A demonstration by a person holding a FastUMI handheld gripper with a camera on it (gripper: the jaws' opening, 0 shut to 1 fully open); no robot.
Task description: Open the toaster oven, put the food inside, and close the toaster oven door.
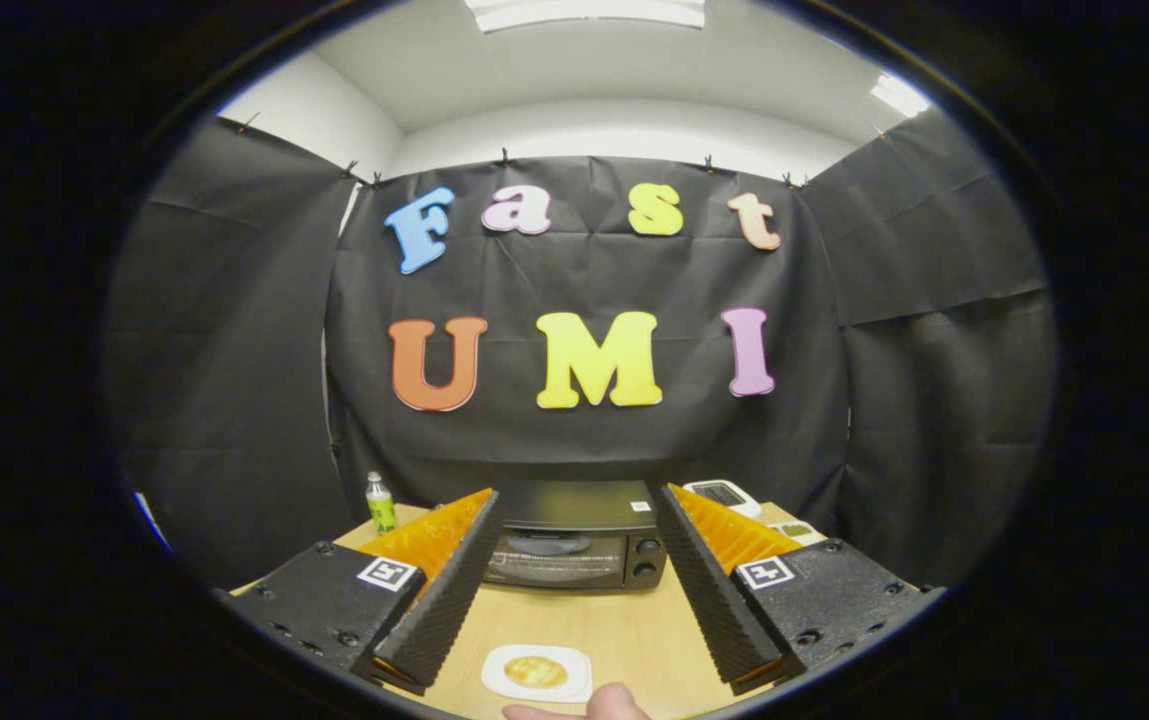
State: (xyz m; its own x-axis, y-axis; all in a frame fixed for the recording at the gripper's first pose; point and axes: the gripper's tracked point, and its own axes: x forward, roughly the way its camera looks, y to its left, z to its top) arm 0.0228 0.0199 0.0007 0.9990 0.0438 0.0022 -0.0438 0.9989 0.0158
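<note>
While the gripper (pixel 574 570) hovered above a wooden table (pixel 624 630), its fingers stood wide apart, holding nothing. Between them lay a white plate (pixel 537 672) with yellow food (pixel 535 671). Beyond sat the black toaster oven (pixel 574 545), door closed. A fingertip (pixel 614 703) showed beside the plate.

black cloth walls (pixel 234 350) | white ceiling, lights (pixel 584 12) | wooden table (pixel 624 620)

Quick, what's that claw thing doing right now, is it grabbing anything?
Gripper: open, holding nothing; the closed toaster oven sits beyond its fingers, the food on a plate lies between them.
</note>
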